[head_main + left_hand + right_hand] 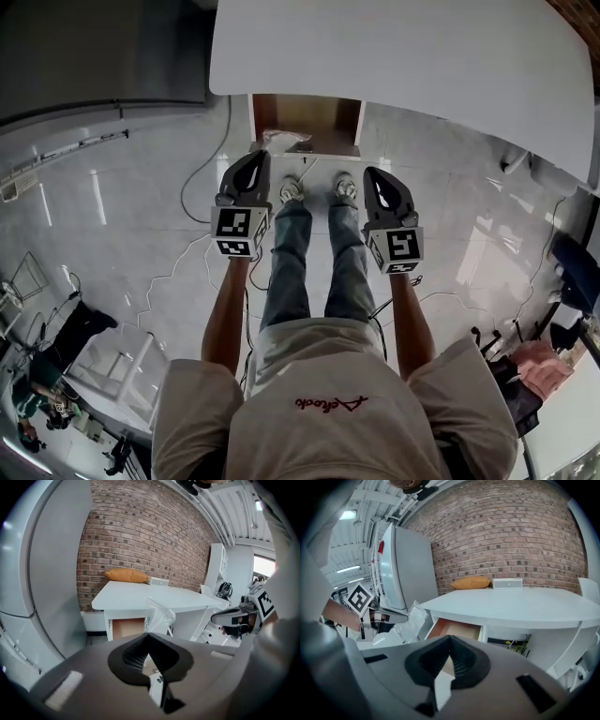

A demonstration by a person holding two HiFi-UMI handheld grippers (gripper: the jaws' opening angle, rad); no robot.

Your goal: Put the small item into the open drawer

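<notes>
Both tongs are up at waist height, pointed at the white table (511, 603). The left gripper (148, 637) has its jaws pressed together on the top edge of the small item (160, 617), a crinkly clear plastic bag that stands up from its tips. Pinched by one edge like that, the bag hangs free and looks easy to let fall. The open drawer (454, 629) sits dead ahead of both sets of jaws, just beyond the bag, with its bare wooden bottom showing, so I'd say the approach is lined up and the drop has not yet been made. The right gripper (450, 638) is closed on nothing, held level beside the left, seemingly just out of the way. For writing, there is red script across the back of the person's shirt (328, 403), but I can't read it from here. A tiny mark on the left jaw is too small to read. The gripper cubes carry only black-and-white square markers.
</notes>
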